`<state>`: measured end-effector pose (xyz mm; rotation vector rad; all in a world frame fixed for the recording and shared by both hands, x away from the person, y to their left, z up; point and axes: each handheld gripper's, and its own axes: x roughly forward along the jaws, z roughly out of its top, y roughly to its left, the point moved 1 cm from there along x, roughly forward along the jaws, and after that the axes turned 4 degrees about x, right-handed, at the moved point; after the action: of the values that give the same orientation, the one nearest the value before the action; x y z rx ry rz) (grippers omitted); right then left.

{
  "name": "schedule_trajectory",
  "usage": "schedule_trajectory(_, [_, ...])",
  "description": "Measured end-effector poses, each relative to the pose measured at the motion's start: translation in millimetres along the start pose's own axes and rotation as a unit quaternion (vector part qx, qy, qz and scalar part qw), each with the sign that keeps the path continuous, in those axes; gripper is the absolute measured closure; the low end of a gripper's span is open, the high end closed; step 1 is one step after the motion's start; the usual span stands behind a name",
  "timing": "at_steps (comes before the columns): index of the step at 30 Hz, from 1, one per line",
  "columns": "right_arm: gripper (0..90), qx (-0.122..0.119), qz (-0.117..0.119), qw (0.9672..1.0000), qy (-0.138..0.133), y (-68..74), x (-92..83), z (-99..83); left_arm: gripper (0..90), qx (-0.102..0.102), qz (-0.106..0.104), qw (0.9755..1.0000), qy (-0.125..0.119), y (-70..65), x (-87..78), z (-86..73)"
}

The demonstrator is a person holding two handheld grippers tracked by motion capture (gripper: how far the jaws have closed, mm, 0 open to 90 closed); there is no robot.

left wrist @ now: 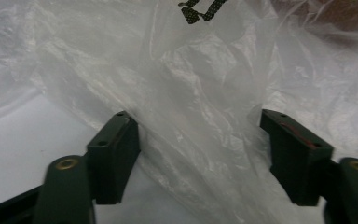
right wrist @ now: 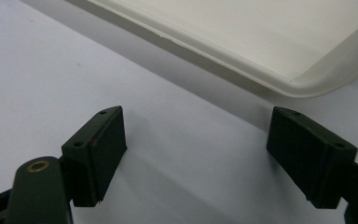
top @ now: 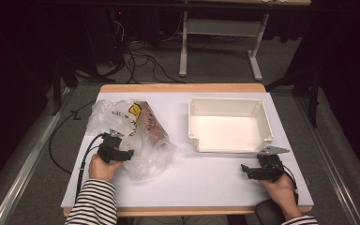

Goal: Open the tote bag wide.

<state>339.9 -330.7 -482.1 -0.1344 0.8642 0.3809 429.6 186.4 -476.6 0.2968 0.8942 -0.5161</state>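
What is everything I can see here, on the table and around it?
plastic bag: one, clear and crinkled with yellow and black print, brownish contents inside, left half of table
bin: one, cream-white, empty, right half of table
table: one, white top with wooden edge
cables: several, black, on the floor behind the table
left gripper: one, black, jaws open around a fold of the bag
right gripper: one, black, jaws open over bare table near the bin
sleeve: one, black-and-white striped, left arm

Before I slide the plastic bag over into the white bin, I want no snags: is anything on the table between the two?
Nothing visible. The plastic bag lies at the table's left with the left tongs open around a fold; bare tabletop separates it from the white bin. The right tongs sit open nearer the person.
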Motion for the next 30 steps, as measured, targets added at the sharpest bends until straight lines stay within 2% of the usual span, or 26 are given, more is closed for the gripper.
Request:
schedule_trajectory(3, [20.0,0.001,-0.001,1.0,-0.001,0.4,0.2,0.1,47.6,0.01,-0.006,0.9999,-0.002,-0.6,-2.1,-0.7])
schedule_trajectory(9, [20.1,0.0,0.0,1.0,0.0,0.0,0.0,0.0,69.7,0.016,-0.02,0.9997,-0.003,0.4,-3.9,-0.9])
schedule_trajectory(14, [20.1,0.001,-0.001,1.0,-0.001,0.4,0.1,0.0,83.5,0.029,-0.041,0.9988,-0.002,0.1,-5.4,-1.9])
schedule_trajectory(17, [20.0,0.0,-0.001,1.0,0.001,0.2,0.0,0.2,86.7,0.029,-0.051,0.9983,-0.001,1.1,-5.8,-2.3])
schedule_trajectory(21, [20.0,-0.001,0.001,1.0,0.0,-0.2,0.0,-0.1,87.9,0.02,-0.061,0.9979,-0.005,1.8,-5.3,-2.3])
schedule_trajectory(30, [20.0,-0.001,0.0,1.0,-0.001,-0.1,0.2,0.1,88.3,0.04,-0.064,0.9972,-0.003,-4.9,-7.5,-2.6])
